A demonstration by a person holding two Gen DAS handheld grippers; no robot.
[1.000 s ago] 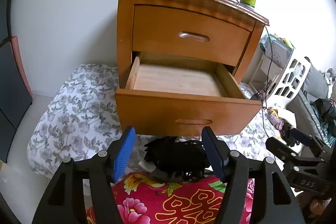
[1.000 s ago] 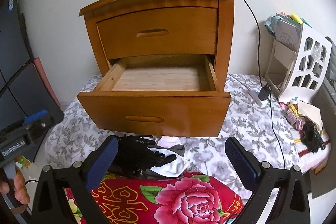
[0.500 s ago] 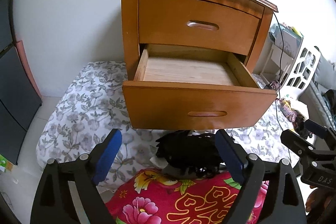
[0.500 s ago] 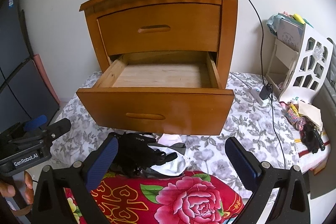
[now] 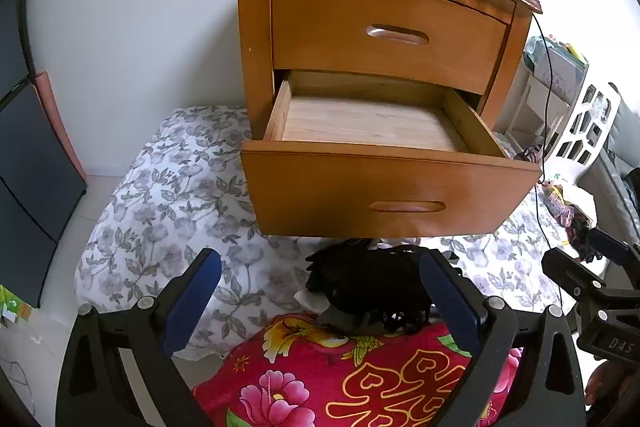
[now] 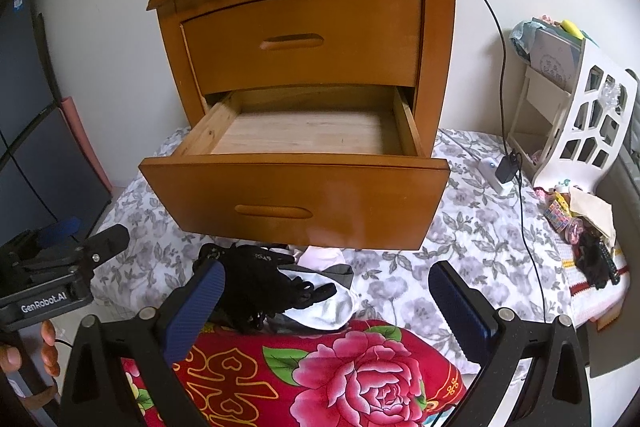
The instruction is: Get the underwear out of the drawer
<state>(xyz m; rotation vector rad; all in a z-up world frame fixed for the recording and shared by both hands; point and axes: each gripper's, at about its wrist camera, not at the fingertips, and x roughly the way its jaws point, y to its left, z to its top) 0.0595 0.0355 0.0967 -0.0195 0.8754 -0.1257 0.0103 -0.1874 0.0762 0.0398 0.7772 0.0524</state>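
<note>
The left claw (image 5: 320, 303), seen from its own camera, is opening, its blue pads spread wide and pinching nothing. The black underwear (image 5: 372, 287) lies in a loose heap between the pads but nearer the right-hand one, touching neither so far as can be told, resting partly on the floral bedsheet (image 5: 168, 211) and partly on the red flowered cushion (image 5: 360, 379). It sits just below the front of the open lower drawer (image 5: 384, 187), whose wooden floor shows bare. The heap's long axis runs roughly across the claw's gap. From the right wrist camera, the right claw (image 6: 324, 303) is also spread wide with nothing between its pads. Here the black underwear (image 6: 256, 287) lies by the left-hand pad, atop white and grey garments (image 6: 324, 307), well off centre. The left claw (image 6: 64, 267) shows at the left edge. By this view the left claw is judged nearer and better lined up with the heap.
</note>
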